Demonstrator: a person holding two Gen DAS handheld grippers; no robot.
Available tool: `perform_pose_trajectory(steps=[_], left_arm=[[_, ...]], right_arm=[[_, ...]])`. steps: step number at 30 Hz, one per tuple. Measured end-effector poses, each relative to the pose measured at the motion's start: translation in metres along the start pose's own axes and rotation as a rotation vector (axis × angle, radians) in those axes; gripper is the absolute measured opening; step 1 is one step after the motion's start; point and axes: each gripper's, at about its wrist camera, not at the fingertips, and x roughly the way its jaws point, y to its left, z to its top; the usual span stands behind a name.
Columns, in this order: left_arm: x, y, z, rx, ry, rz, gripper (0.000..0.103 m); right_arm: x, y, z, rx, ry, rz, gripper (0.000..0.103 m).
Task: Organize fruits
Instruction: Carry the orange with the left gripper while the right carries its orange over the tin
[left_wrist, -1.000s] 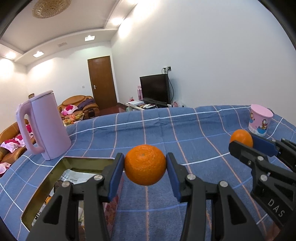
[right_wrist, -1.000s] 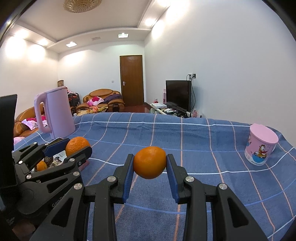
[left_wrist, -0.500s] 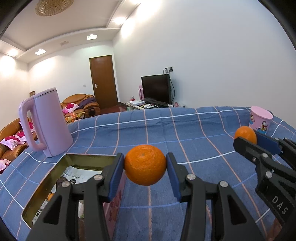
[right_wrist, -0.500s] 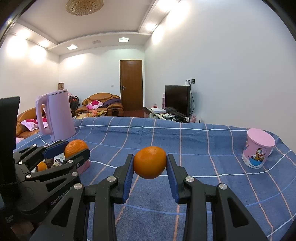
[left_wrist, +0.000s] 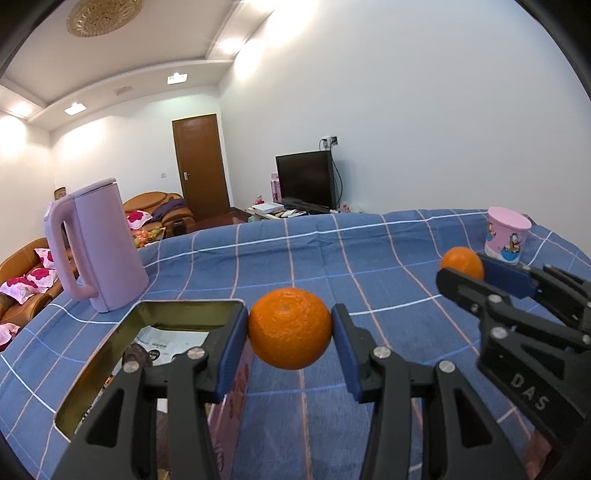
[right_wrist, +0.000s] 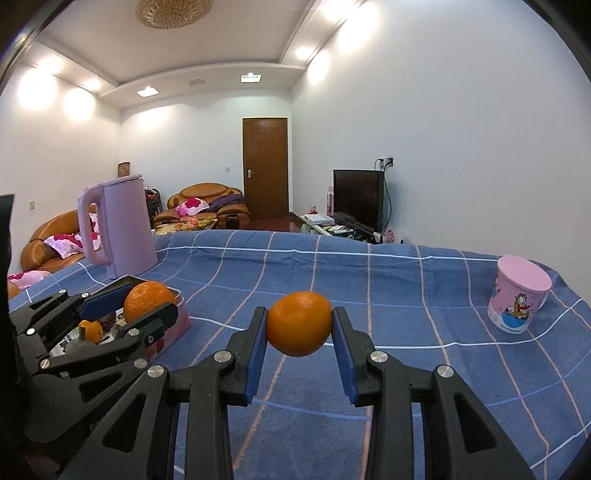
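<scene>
Nothing has shifted over the last second: the left gripper (left_wrist: 290, 328) still clamps one orange (left_wrist: 290, 328) at the tin's (left_wrist: 92, 384) 3 o'clock edge, the right gripper (right_wrist: 299, 325) another orange (right_wrist: 299, 323), both awaiting placement.

Support surface: table covered by a blue checked cloth (right_wrist: 369, 280) with white and orange grid lines; cloth lies slightly rumpled toward the far edge. Directly on it: pink electric kettle (left_wrist: 96, 246), upright, far left, handle facing left. Open rectangular tin box (left_wrist: 155, 332) with a gold-coloured inside, near left, just in front of the kettle. Pink cartoon-printed cup (right_wrist: 519, 294), upright, far right, well apart from both.
</scene>
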Motion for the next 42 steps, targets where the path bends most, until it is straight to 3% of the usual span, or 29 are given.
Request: perform_pose_trajectory(steps=[16, 42], left_arm=[[-0.019, 0.051, 0.000, -0.036, -0.018, 0.072, 0.048], [-0.001, 0.136, -0.010, -0.140, 0.080, 0.211, 0.048]], right_arm=[[0.016, 0.041, 0.004, 0.003, 0.051, 0.116, 0.037], [0.045, 0.121, 0.028, -0.080, 0.051, 0.261, 0.037]])
